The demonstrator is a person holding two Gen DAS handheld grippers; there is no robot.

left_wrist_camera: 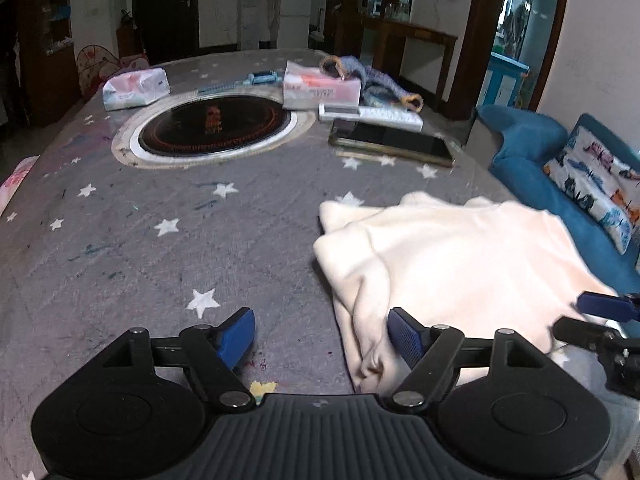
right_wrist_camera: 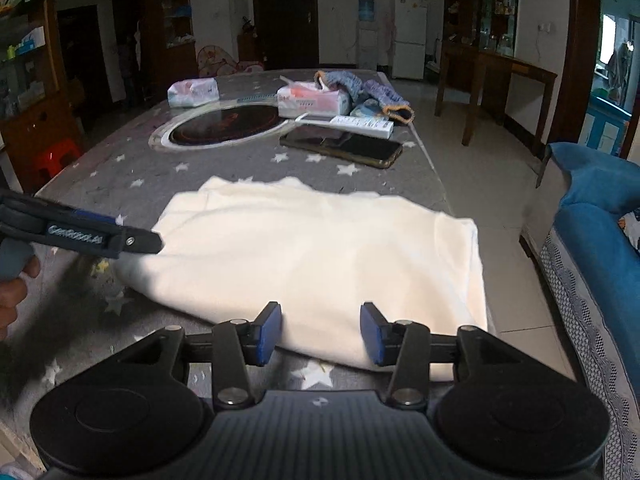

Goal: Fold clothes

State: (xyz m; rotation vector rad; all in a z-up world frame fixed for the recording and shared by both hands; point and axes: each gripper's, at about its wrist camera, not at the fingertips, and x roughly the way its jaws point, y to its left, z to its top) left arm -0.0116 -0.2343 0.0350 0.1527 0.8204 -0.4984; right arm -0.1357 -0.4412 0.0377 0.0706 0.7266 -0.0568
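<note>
A cream garment (right_wrist_camera: pixel 312 248) lies folded on the grey star-print table (right_wrist_camera: pixel 132 312), near its front right corner; it also shows in the left wrist view (left_wrist_camera: pixel 452 264). My left gripper (left_wrist_camera: pixel 322 336) is open and empty, its right finger against the garment's left edge; it shows from the side in the right wrist view (right_wrist_camera: pixel 140 242). My right gripper (right_wrist_camera: pixel 320 330) is open and empty, its blue pads either side of the garment's near edge. It shows at the right edge of the left wrist view (left_wrist_camera: pixel 592 316).
Further back on the table are a round black cooktop (right_wrist_camera: pixel 226 124), a dark tablet (right_wrist_camera: pixel 344 146), a white remote (right_wrist_camera: pixel 352 122), two tissue packs (right_wrist_camera: pixel 310 100), and a knitted item (right_wrist_camera: pixel 368 92). A blue sofa (right_wrist_camera: pixel 600 240) stands right of the table.
</note>
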